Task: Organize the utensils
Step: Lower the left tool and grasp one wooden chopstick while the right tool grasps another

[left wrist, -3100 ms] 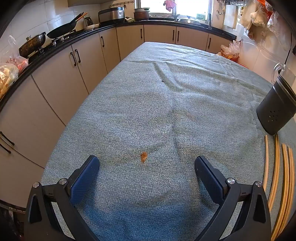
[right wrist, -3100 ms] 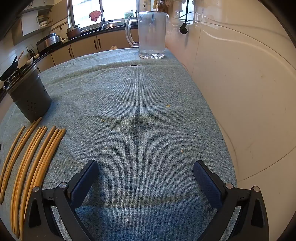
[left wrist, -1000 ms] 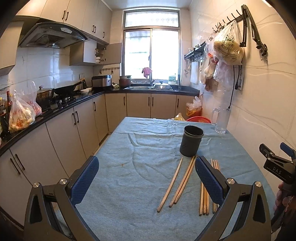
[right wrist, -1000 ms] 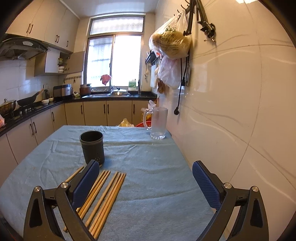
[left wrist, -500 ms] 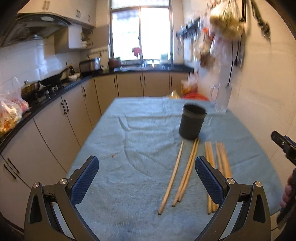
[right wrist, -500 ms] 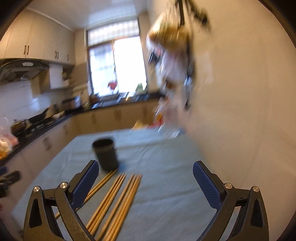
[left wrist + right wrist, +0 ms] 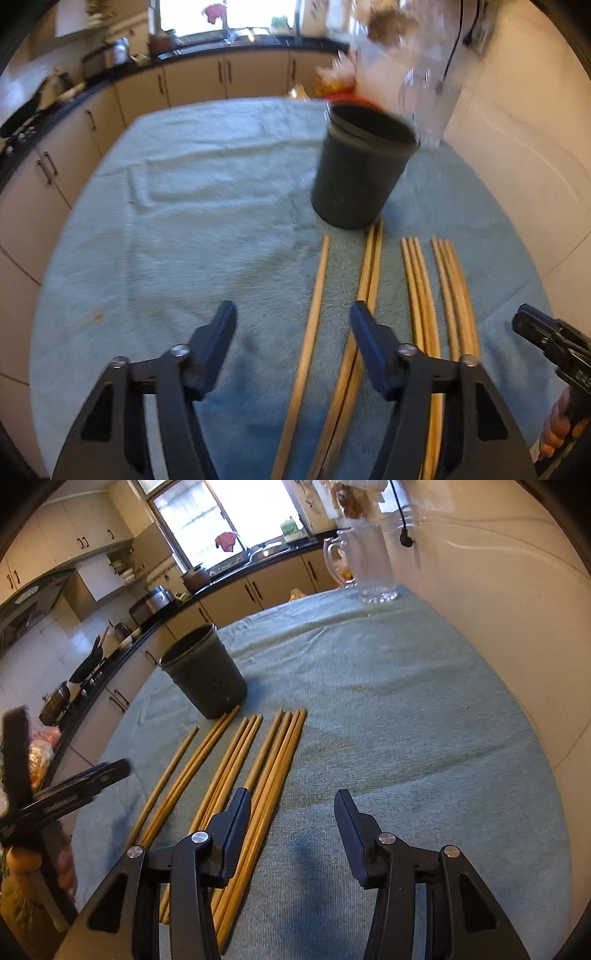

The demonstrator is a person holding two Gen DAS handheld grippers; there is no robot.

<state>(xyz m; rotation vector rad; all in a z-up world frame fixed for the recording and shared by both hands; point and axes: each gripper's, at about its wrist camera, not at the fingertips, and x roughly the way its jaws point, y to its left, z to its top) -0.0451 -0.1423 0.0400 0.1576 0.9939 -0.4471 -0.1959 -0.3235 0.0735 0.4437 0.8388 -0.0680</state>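
Observation:
Several wooden chopsticks [image 7: 417, 288] lie side by side on the blue-grey tablecloth, also in the right wrist view [image 7: 236, 764]. A dark grey utensil holder [image 7: 360, 170] stands upright at their far ends, seen too in the right wrist view [image 7: 207, 675]. My left gripper [image 7: 293, 326] is open and empty, low over the near ends, straddling the leftmost single chopstick [image 7: 314, 314]. My right gripper [image 7: 291, 816] is open and empty, its left finger over the rightmost chopsticks. The right gripper shows at the left view's edge [image 7: 546, 339].
A clear glass mug [image 7: 365, 568] stands at the far right by the tiled wall [image 7: 498, 572]. Kitchen cabinets and a counter with pans [image 7: 55, 110] run along the left and back. The table's near edge [image 7: 85, 849] lies just under both grippers.
Both grippers have tilted down and moved in over the chopsticks. Their jaws have narrowed from wide open but stay open.

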